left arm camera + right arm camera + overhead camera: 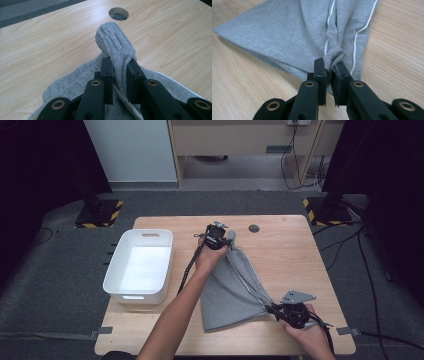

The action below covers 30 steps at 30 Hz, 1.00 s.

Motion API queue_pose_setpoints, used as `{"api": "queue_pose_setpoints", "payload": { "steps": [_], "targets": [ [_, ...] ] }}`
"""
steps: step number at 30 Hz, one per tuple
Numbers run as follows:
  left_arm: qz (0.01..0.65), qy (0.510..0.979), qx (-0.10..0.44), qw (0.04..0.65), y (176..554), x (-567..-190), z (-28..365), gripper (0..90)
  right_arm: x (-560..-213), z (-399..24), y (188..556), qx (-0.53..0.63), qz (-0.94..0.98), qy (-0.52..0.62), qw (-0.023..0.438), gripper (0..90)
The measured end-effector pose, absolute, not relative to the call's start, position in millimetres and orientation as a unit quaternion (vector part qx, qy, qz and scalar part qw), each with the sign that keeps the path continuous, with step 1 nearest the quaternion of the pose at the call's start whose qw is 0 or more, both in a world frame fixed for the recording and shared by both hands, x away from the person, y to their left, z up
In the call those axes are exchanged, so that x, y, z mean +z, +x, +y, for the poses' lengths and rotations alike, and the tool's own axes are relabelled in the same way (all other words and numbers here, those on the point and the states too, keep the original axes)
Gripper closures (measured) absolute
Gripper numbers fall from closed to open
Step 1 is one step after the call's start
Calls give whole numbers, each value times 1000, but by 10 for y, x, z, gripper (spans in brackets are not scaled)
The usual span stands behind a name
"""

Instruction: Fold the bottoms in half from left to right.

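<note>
A grey garment with thin white piping lies on the wooden table, pulled taut between both grippers. My left gripper is shut on its ribbed upper end, which bunches up between the black jaws and pokes out past them. My right gripper is shut on a gathered fold of the hem at the garment's lower right corner. From that pinch the cloth fans out flat over the table.
An empty white plastic bin stands at the table's left edge. A round cable hole sits near the far edge, just beyond the left gripper. Bare wood lies to the right of the garment.
</note>
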<state>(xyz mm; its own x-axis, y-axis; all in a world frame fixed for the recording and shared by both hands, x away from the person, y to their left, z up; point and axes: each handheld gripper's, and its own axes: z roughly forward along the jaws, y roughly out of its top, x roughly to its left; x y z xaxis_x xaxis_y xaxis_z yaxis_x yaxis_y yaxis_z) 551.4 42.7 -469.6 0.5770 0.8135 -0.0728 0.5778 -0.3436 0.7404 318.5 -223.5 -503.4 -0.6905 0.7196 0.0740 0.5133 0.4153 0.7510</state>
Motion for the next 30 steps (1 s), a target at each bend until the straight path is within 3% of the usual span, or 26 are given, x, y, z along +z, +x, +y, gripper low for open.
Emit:
{"api": "queue_pose_setpoints", "payload": {
  "steps": [8,13,21,25,30],
  "targets": [
    [432,802,150,383,5513,-4712,401,764,-5058,-2232,3184,381,836,373,128,855],
    [435,795,140,398,5495,-4670,403,706,-5053,-2263,3183,380,832,383,126,846],
    [435,785,128,423,5435,-4637,416,614,-5055,-2308,3191,379,825,400,128,748],
    [441,775,104,440,5415,-4638,449,613,-5034,-2313,3183,380,822,401,136,710],
    [431,775,113,448,5350,-4571,477,606,-4982,-2340,3184,384,814,407,155,610]
  ]
}}
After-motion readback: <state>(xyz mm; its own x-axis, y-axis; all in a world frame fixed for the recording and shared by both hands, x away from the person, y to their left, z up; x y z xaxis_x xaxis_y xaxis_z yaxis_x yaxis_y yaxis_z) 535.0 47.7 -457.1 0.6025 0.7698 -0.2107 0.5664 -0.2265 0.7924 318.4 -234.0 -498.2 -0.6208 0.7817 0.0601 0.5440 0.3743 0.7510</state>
